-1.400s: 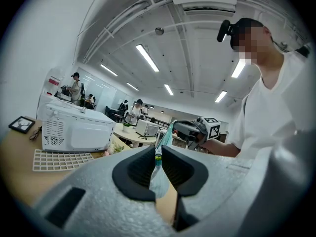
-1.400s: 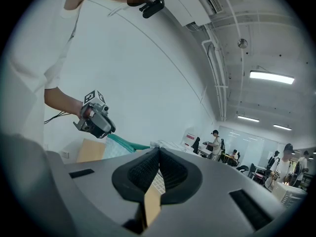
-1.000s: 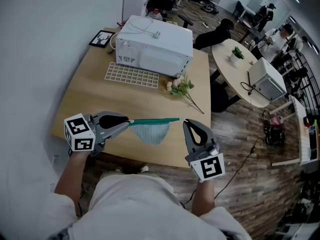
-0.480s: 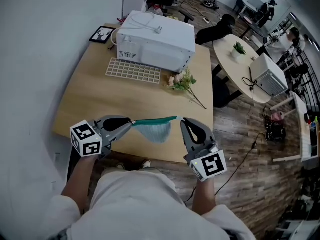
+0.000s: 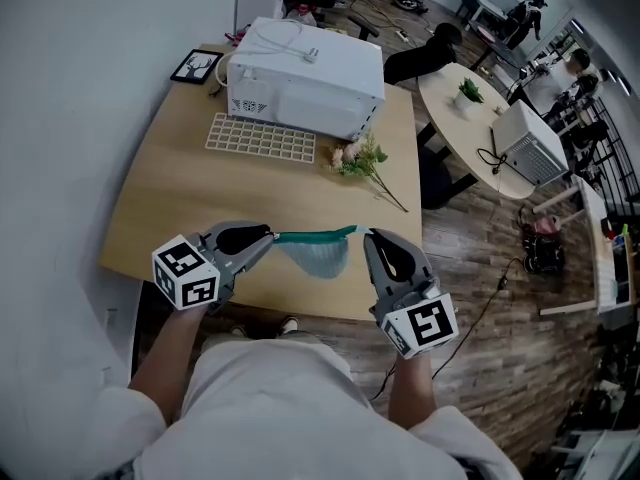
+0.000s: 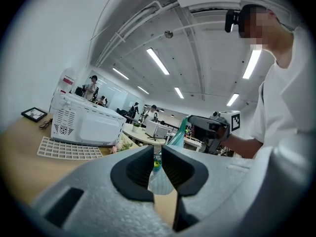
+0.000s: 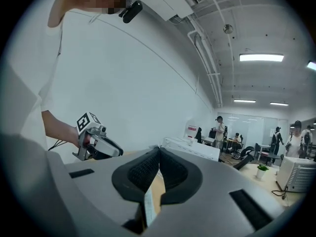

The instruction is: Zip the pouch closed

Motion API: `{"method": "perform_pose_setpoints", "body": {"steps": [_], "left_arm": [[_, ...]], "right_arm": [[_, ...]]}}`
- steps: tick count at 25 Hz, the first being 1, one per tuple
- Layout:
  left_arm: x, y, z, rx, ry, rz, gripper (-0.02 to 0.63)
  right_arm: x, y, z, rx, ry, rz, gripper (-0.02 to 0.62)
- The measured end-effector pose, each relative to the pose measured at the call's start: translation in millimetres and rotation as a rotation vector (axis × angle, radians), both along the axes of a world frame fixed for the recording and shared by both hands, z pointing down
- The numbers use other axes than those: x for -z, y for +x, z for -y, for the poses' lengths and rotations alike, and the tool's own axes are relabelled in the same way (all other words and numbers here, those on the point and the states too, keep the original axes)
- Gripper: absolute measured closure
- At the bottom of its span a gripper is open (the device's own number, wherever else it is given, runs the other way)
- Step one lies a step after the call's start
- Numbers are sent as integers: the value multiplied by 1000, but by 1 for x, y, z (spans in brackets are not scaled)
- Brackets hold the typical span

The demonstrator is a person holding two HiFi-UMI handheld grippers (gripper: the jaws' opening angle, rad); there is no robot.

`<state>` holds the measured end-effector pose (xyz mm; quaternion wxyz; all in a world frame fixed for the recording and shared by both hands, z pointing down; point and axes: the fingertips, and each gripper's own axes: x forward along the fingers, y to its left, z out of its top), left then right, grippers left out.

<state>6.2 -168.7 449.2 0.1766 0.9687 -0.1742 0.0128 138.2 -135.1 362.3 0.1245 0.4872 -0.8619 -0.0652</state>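
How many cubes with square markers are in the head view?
2: one cube on the left claw, another cube on the right claw, both gripping the pouch. None hidden.

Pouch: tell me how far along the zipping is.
Done: the pale-blue mesh pouch with a teal zip band is held over the wooden table, stretched level. In hand: the left gripper and right gripper are each shut on one end of the band. Left: the slider is too small to see, so closure is unconfirmed.

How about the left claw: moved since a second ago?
Yes. In the head view, against the table's front-left corner, the left claw has shifted rightward, toward the right claw.
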Motion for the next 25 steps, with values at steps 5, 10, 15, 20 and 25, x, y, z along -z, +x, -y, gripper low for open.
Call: {"method": "perform_pose_setpoints", "body": {"steps": [5, 10, 15, 20, 25], "left_arm": [[4, -6, 5, 19, 9, -45, 554], [2, -18, 11, 60, 35, -16, 554], [3, -31, 21, 151, 108, 55, 561], [14, -56, 30, 292, 173, 82, 584], [25, -78, 27, 385, 216, 100, 591]], "right_arm": [[-1, 4, 2, -38, -7, 7, 591], [-7, 15, 3, -82, -25, 19, 591], [-13, 32, 9, -111, -21, 23, 591], [-12, 53, 13, -158, -15, 89, 589], [-11, 65, 17, -188, -20, 136, 589]]}}
